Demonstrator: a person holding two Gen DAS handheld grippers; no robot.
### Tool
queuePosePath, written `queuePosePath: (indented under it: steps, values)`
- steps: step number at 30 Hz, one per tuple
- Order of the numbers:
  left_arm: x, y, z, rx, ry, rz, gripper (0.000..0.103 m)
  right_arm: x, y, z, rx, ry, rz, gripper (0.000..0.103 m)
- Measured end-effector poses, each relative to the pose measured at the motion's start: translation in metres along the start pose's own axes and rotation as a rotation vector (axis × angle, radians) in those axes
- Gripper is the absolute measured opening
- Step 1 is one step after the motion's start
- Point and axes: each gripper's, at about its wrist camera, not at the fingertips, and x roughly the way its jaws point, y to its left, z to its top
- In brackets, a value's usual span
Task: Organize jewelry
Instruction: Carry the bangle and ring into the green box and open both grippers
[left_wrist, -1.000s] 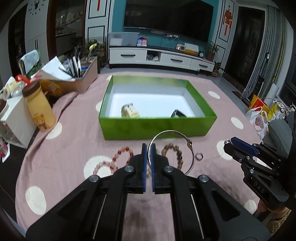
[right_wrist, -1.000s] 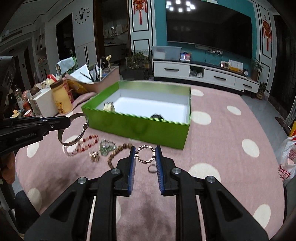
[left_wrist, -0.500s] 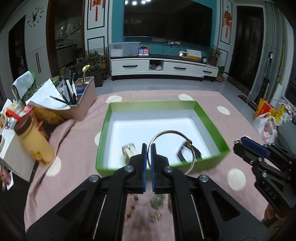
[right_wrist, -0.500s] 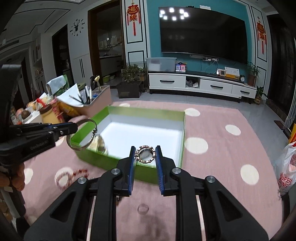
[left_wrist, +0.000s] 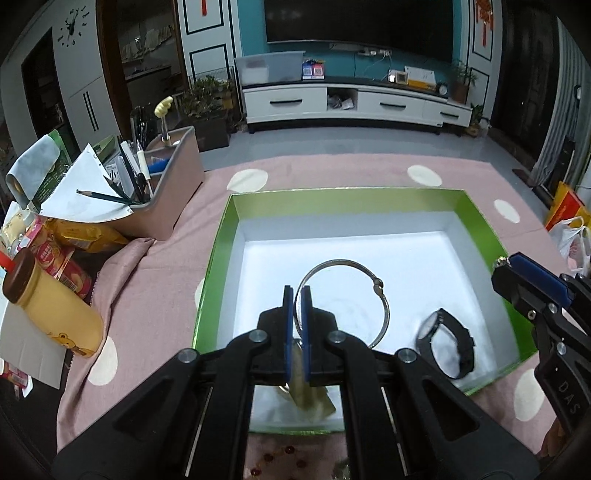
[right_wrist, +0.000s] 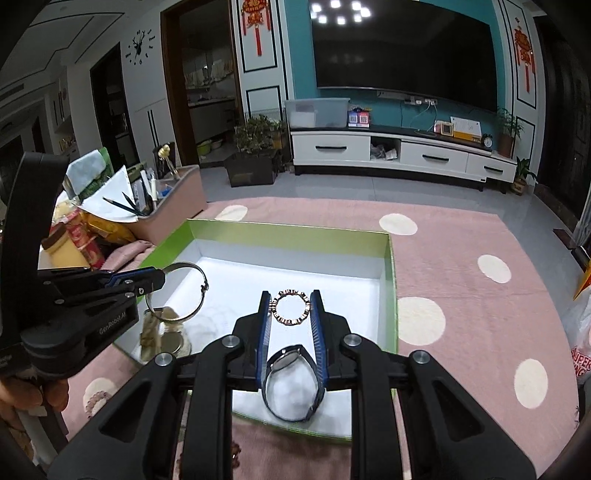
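Observation:
My left gripper (left_wrist: 296, 295) is shut on a thin silver bangle (left_wrist: 369, 275) and holds it above the white floor of the green box (left_wrist: 218, 236). My right gripper (right_wrist: 290, 297) is shut on a small studded ring bracelet (right_wrist: 290, 306), also over the green box (right_wrist: 392, 280). A black watch (left_wrist: 448, 343) lies in the box near its right front; it shows between the right fingers (right_wrist: 291, 380). A gold item (right_wrist: 162, 332) lies in the box at the left front. The left gripper (right_wrist: 157, 282) and bangle (right_wrist: 188, 291) show in the right wrist view.
A pink polka-dot cloth (left_wrist: 147, 280) covers the table. A beige organiser with pens and papers (left_wrist: 162, 192), a yellow bottle (left_wrist: 51, 306) and snack packs stand at the left. Beaded bracelets (right_wrist: 94, 398) lie on the cloth in front of the box.
Both grippers have moved forward and lower over the box with their jewellery still held. The bangle and the ring bracelet now hang above the box floor.

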Motion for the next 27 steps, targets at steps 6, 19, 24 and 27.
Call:
queuePosePath:
  steps: [6,19,24,27]
  values:
    - [0.013,-0.003,0.005,0.01,0.018,0.019,0.007,0.023,0.002,0.01,-0.017,0.03,-0.008,0.021]
    - [-0.024,-0.004,-0.001,0.037,-0.049,0.045,0.066,-0.01,0.004,-0.011,0.0,0.0,-0.012,0.043]
    - [-0.056,-0.002,-0.016,0.058,-0.089,0.039,0.079,-0.039,0.001,-0.025,0.028,-0.019,0.004,0.047]
    - [-0.072,0.0,-0.029,0.06,-0.098,0.021,0.085,-0.056,0.001,-0.034,0.041,-0.02,0.01,0.056]
